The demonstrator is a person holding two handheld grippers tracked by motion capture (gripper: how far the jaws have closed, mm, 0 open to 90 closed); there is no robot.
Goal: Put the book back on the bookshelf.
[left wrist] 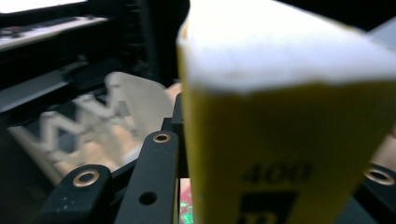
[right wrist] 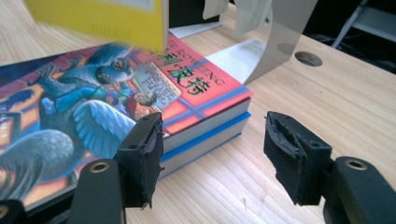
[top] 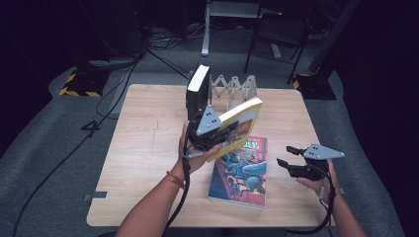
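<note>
A person's left hand holds my left gripper above the middle of the table, shut on a yellow paperback that is lifted and tilted. In the left gripper view the yellow book stands between the black jaws, pale page edges up. A book with a colourful illustrated cover lies flat on the table below it. My right gripper hovers just right of that book, open. In the right gripper view the gripper has bare wood between its pads, and the left pad sits near the flat book's corner.
A black book stands upright at the left end of a pale zigzag book rack near the table's far edge. The wooden table has bare room on its left half. Chairs, stands and cables lie on the floor beyond.
</note>
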